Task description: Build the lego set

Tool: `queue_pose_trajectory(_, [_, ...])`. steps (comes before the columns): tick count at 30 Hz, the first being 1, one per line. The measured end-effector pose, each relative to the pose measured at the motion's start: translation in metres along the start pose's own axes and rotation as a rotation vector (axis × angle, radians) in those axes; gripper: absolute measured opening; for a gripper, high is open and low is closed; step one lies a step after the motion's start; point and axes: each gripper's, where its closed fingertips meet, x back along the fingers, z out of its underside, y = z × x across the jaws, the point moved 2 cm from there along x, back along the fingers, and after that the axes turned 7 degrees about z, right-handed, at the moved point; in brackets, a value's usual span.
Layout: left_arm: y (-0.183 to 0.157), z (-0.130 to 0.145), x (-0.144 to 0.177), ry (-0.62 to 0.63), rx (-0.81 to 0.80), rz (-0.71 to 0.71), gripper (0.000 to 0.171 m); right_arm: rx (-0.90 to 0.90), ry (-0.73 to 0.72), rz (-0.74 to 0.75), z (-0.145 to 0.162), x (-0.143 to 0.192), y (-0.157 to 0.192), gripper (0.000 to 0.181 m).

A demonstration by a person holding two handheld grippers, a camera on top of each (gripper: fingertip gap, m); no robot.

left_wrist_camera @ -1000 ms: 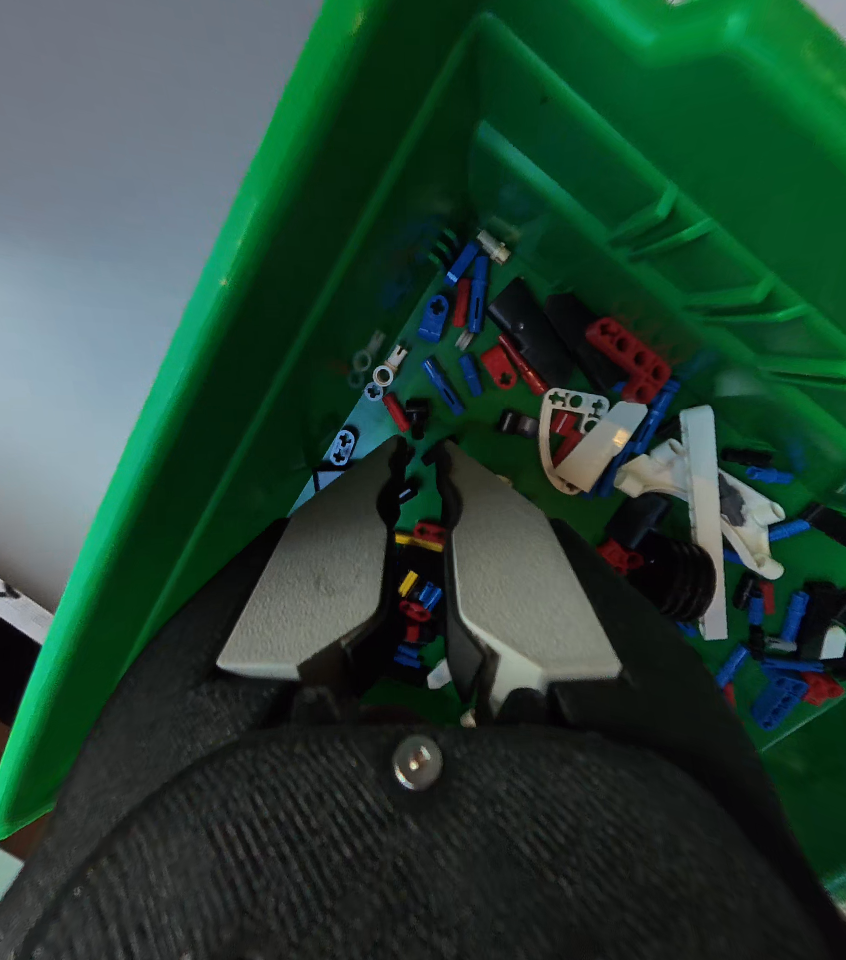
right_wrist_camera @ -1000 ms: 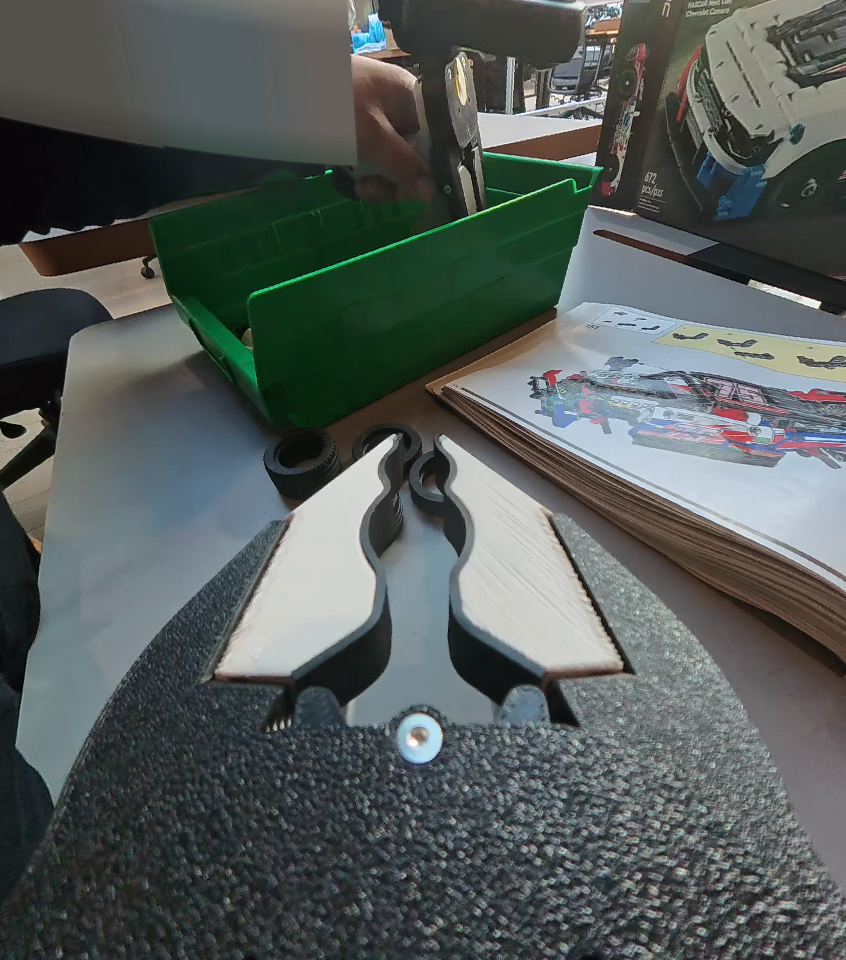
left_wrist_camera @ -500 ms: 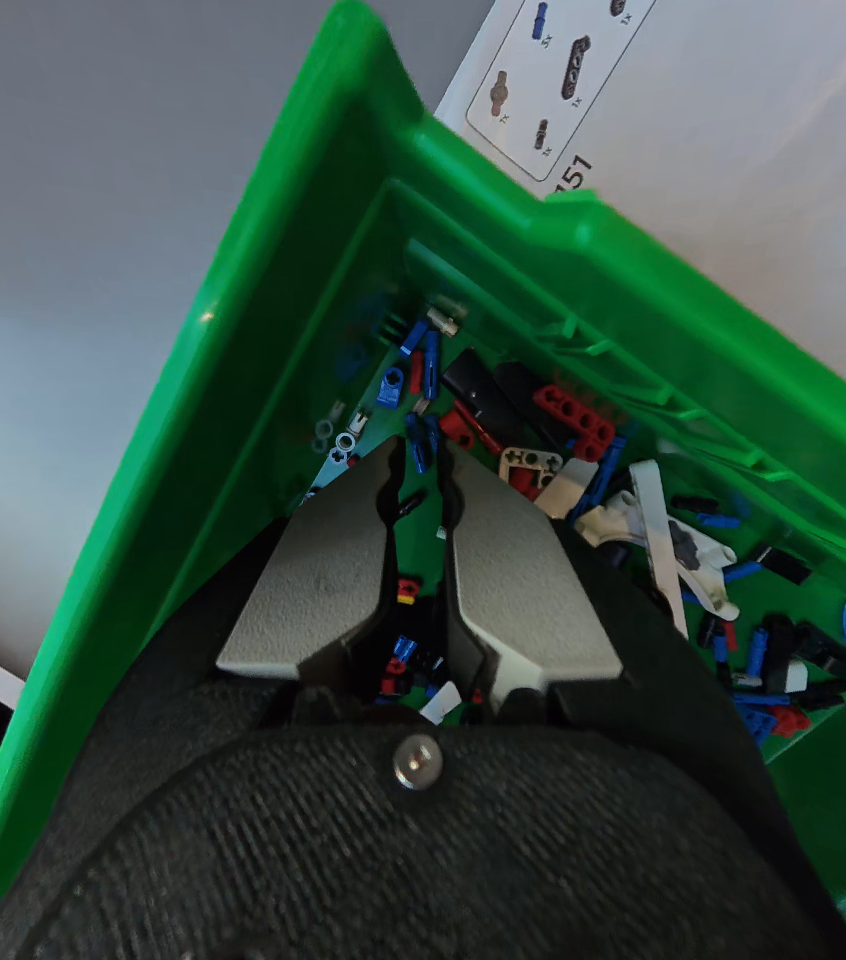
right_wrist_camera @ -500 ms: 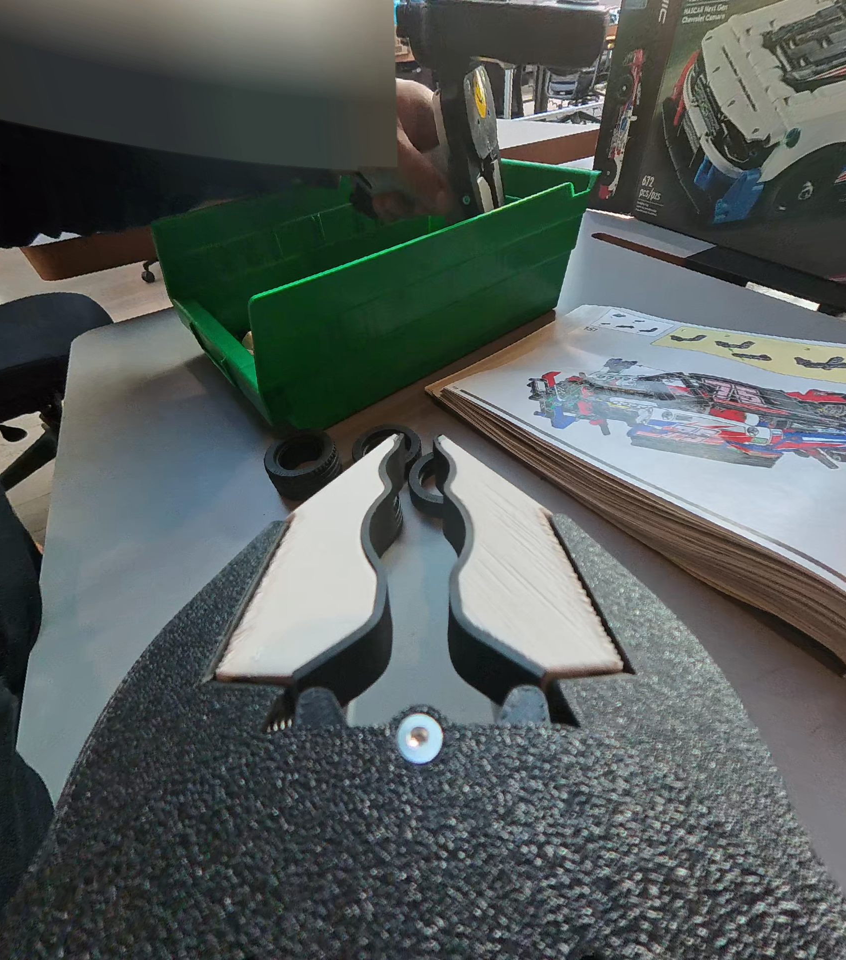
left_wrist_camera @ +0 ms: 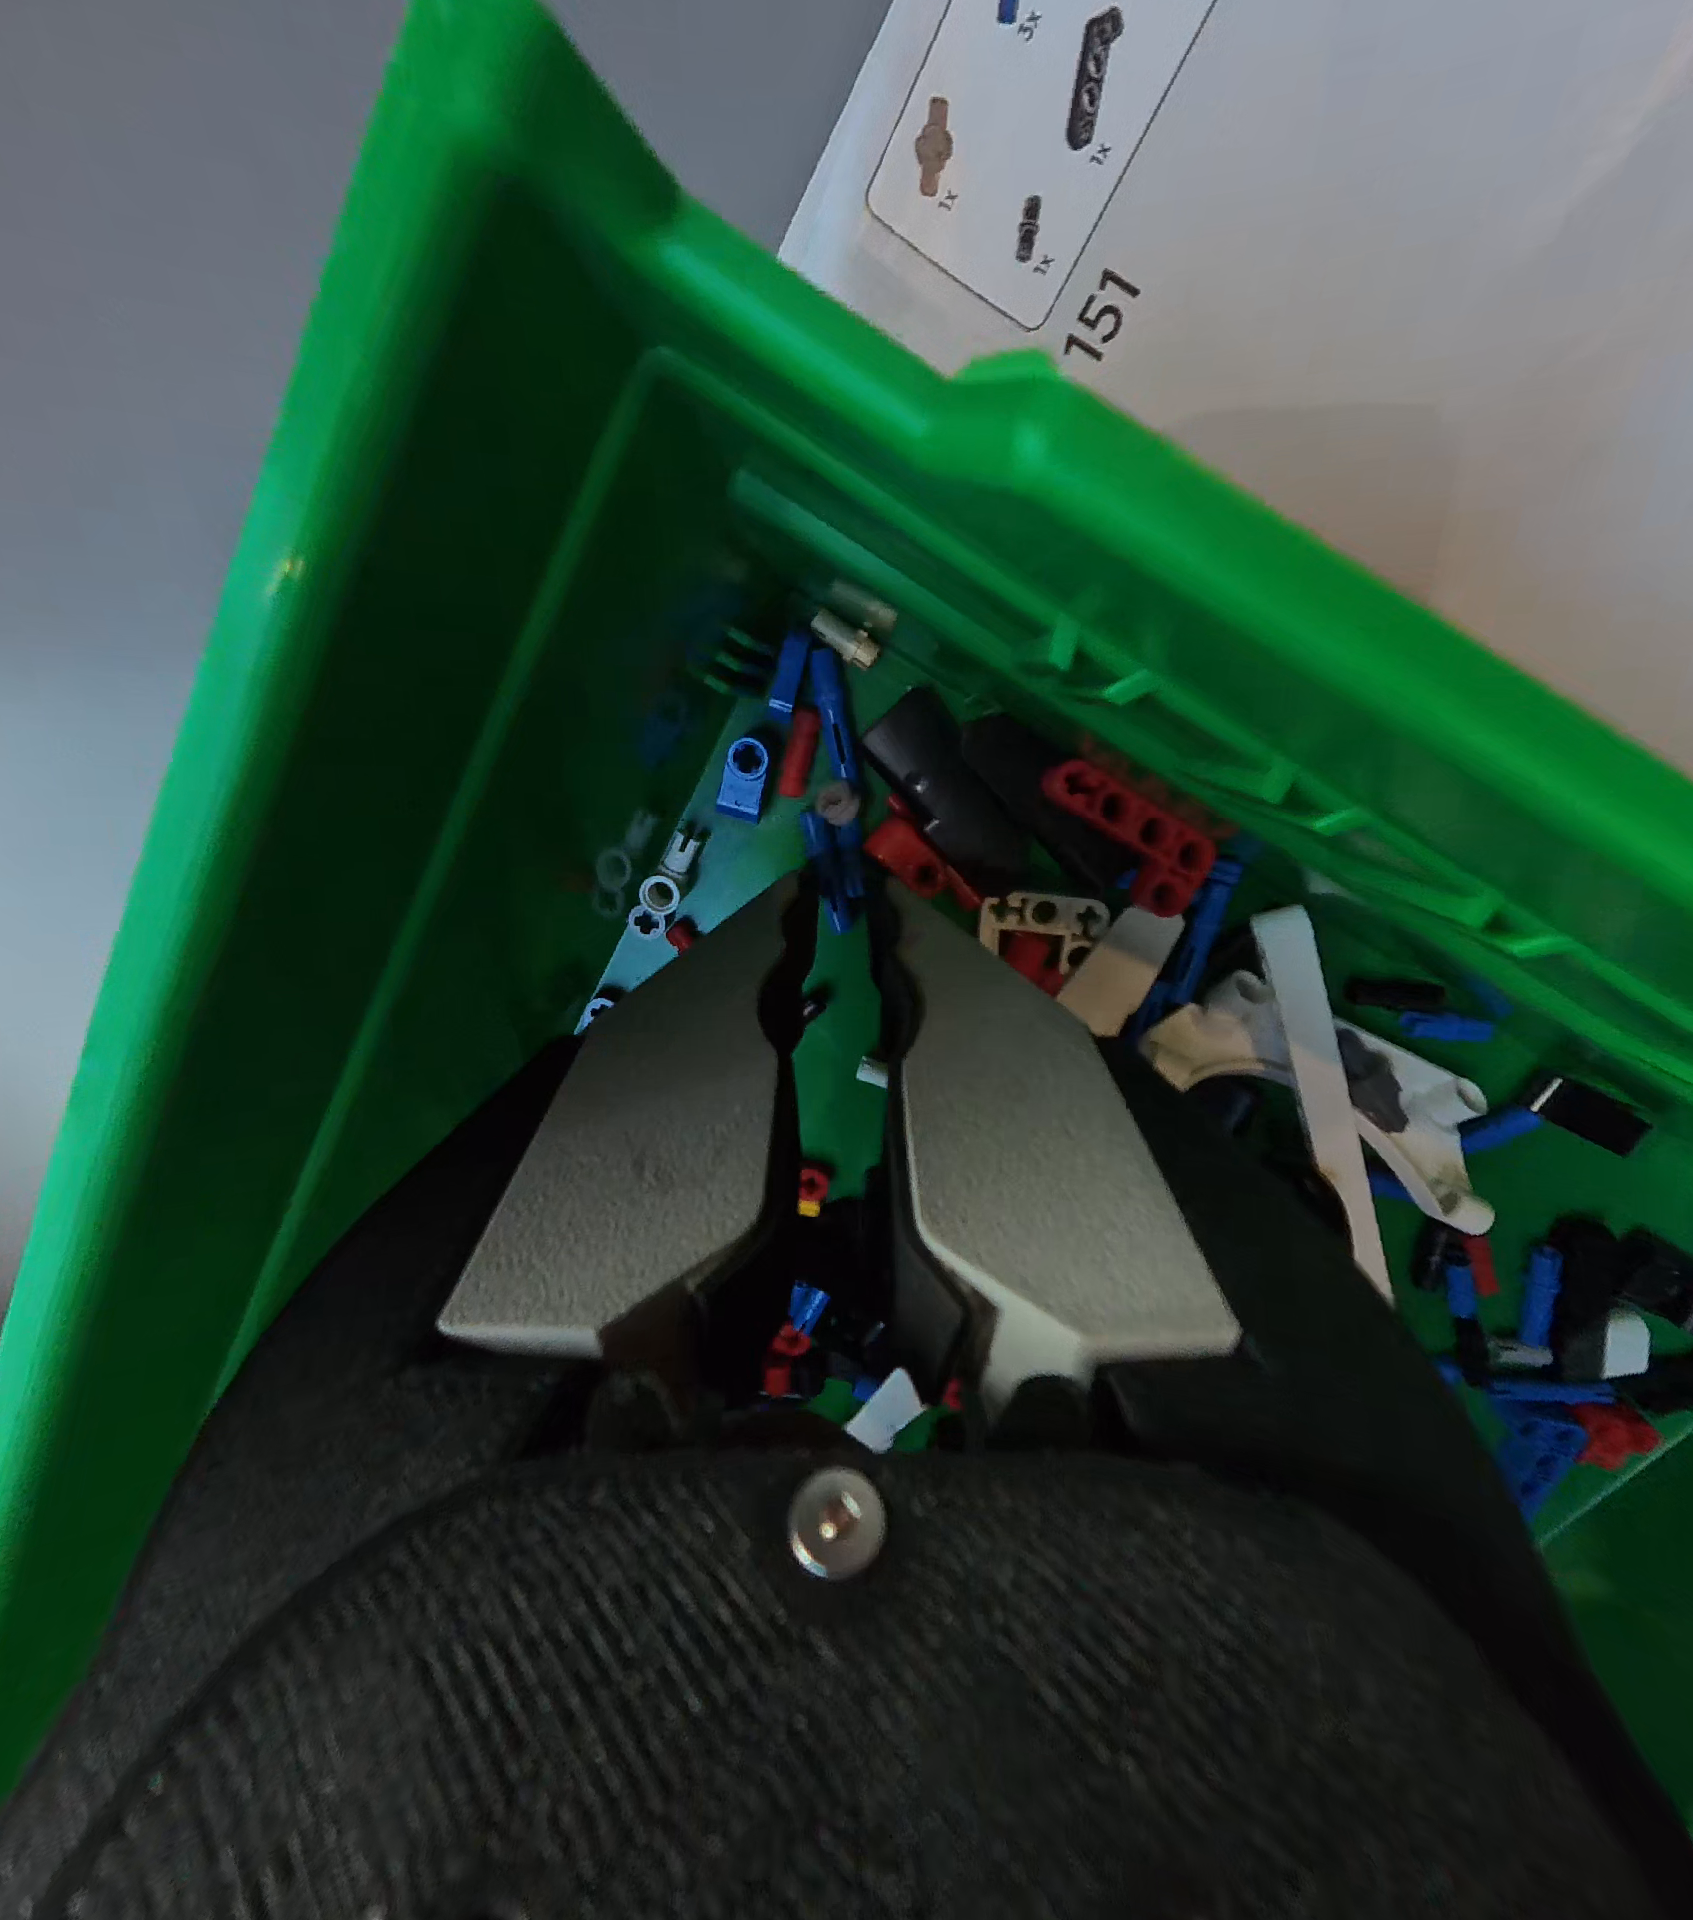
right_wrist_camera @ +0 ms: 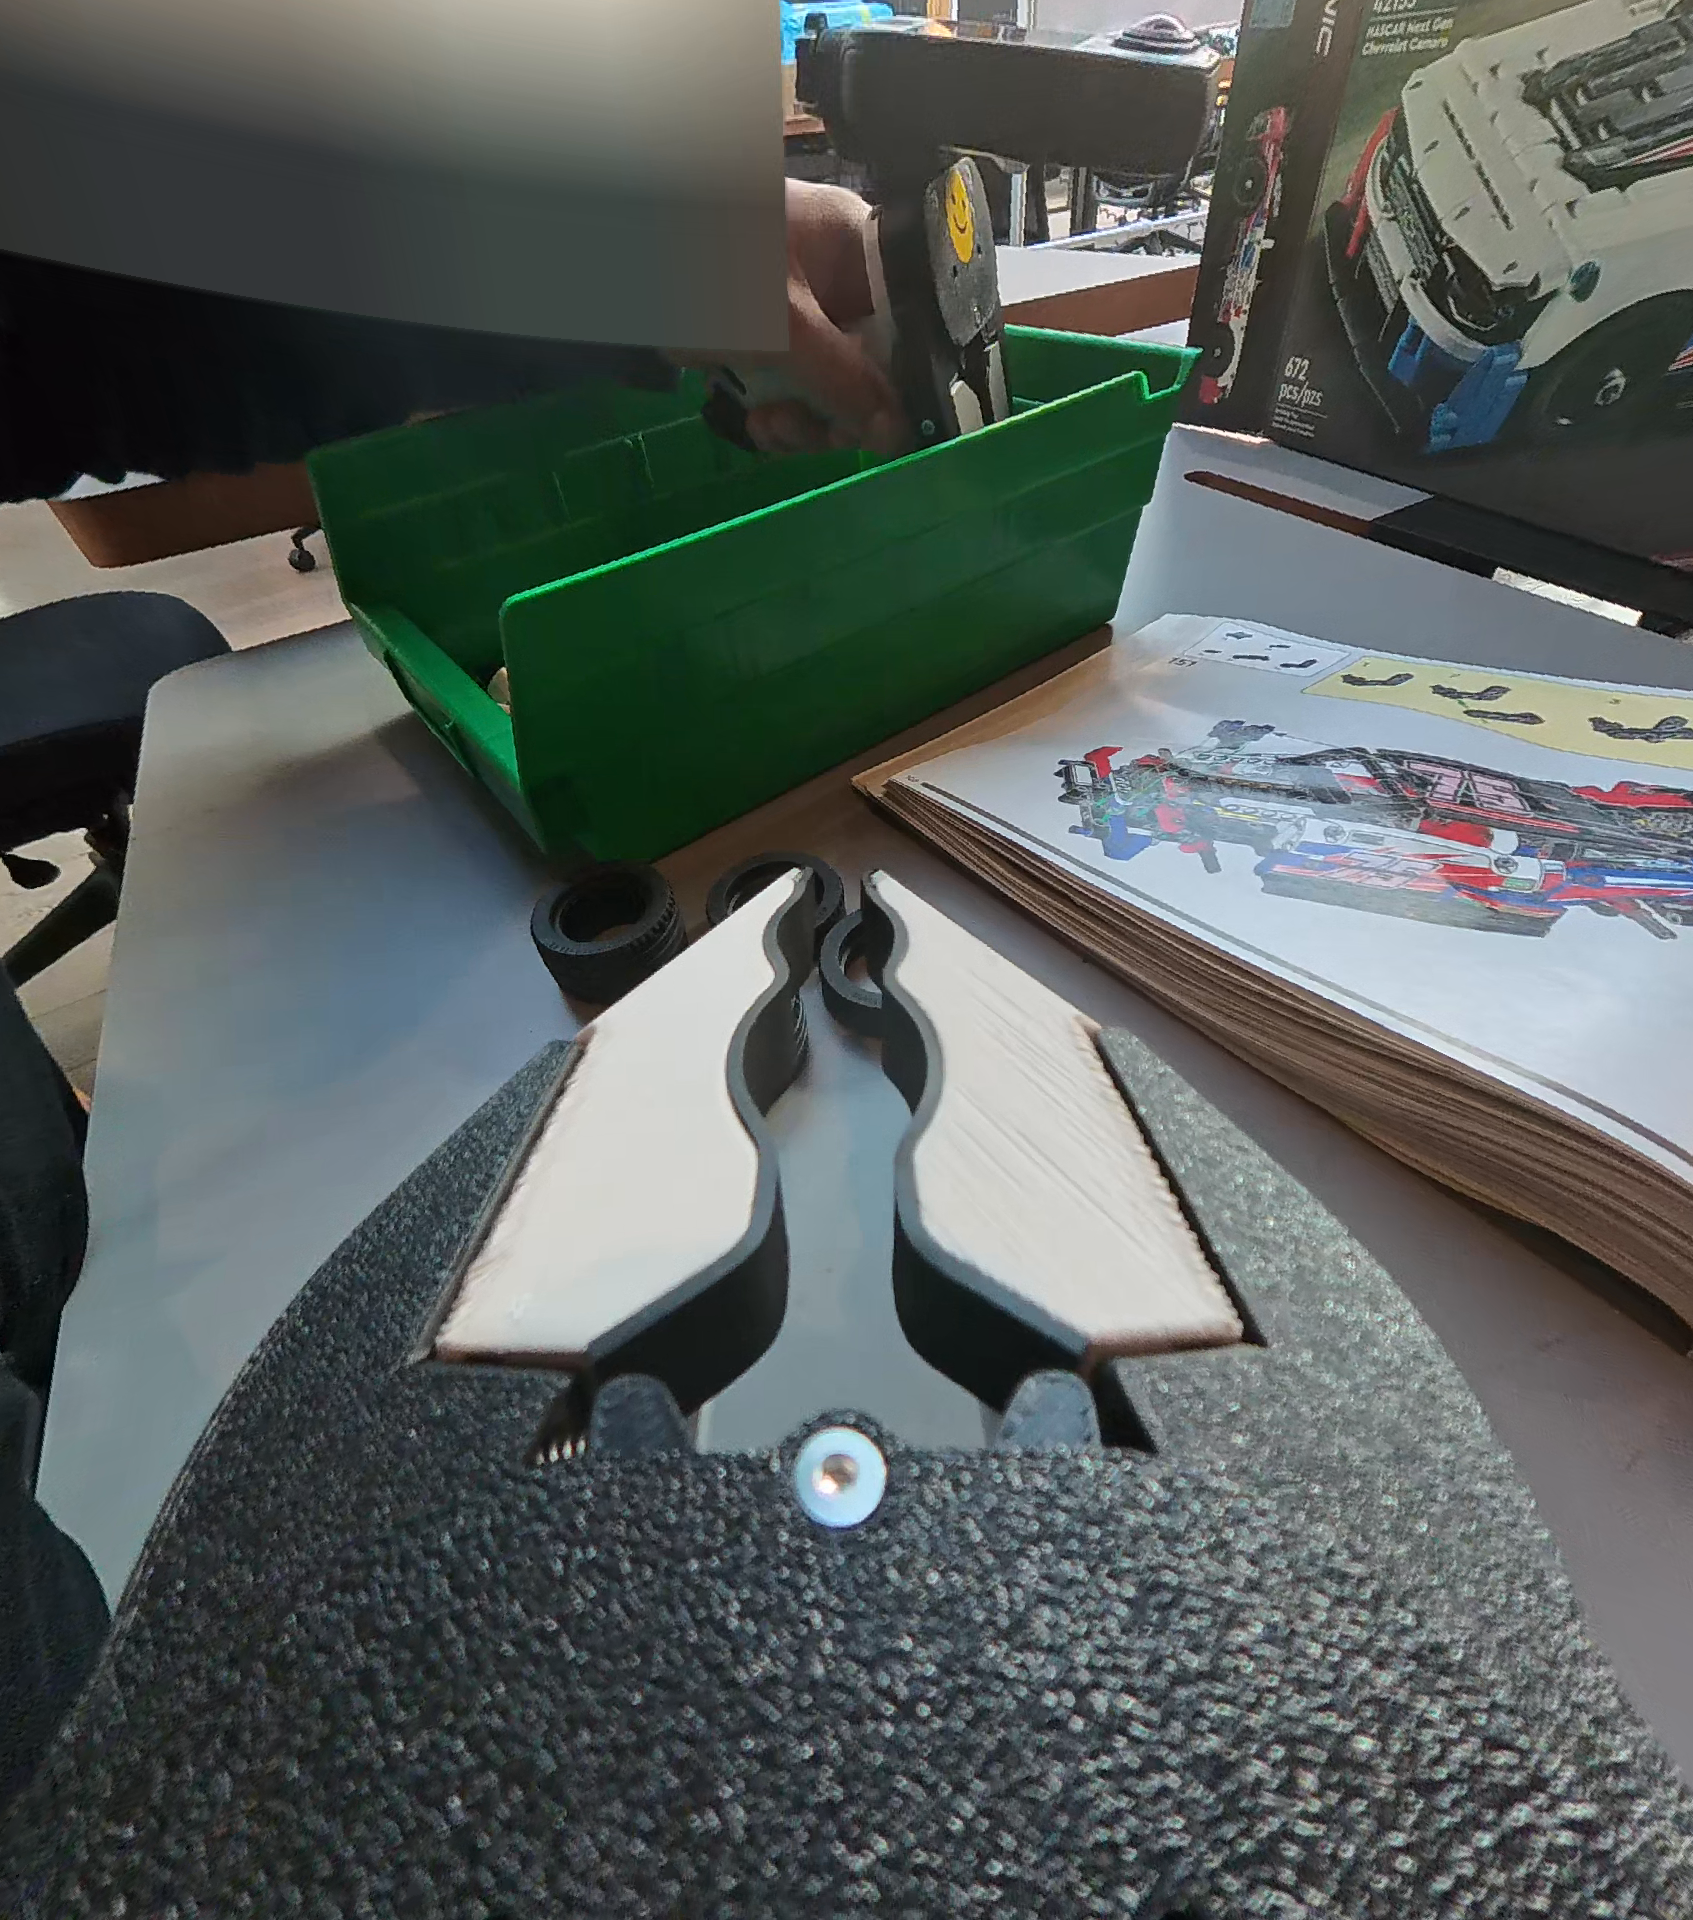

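Three black rubber tyres (right_wrist_camera: pixel 608 928) lie before the slightly parted, empty right gripper (right_wrist_camera: pixel 834 891); the left gripper (left_wrist_camera: pixel 840 902), narrowly parted, seemingly empty, points into the green plastic bin (left_wrist_camera: pixel 385 727).

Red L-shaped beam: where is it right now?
Left wrist view: the red L-shaped beam lies inside the green bin, against its far wall, beside a black panel, beyond the left tool.
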Motion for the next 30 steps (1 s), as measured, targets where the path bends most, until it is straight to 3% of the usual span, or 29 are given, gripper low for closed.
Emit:
queue_pose_trajectory(5, [-0.001, 0.002, 0.009, -0.014, -0.070, 0.001, 0.000, 0.001, -0.002, 0.001, 0.000, 0.000, 0.000, 0.007])
queue_pose_trajectory(11, [0.006, 0.014, 0.016, -0.018, -0.040, 0.009, 0.000, 0.001, -0.002, -0.003, 0.000, 0.000, 0.000, 0.007])
queue_pose_trajectory(16, [-0.008, 0.001, 0.012, -0.068, -0.076, 0.052, 0.001, 0.003, -0.005, -0.004, 0.000, 0.001, 0.001, 0.005])
queue_pose_trajectory(20, [-0.004, -0.001, 0.004, -0.025, -0.112, 0.007, 0.000, 0.002, -0.006, -0.004, -0.001, 0.001, 0.001, 0.005])
queue_pose_trajectory(23, [0.015, 0.014, 0.003, 0.071, -0.107, -0.098, 0.000, -0.002, -0.009, -0.002, -0.001, 0.001, 0.000, 0.005])
queue_pose_trajectory(26, [0.014, 0.012, 0.007, 0.022, -0.078, -0.074, 0.000, -0.010, -0.008, -0.007, -0.001, 0.001, 0.000, 0.005])
queue_pose_trajectory(28, [-0.004, -0.003, 0.009, -0.072, -0.082, 0.035, 0.001, -0.010, -0.004, -0.011, -0.001, 0.001, 0.000, 0.005])
queue_pose_trajectory(30, [-0.011, -0.014, 0.009, -0.111, -0.115, 0.048, 0.004, -0.006, -0.003, -0.011, 0.000, 0.000, 0.001, 0.005])
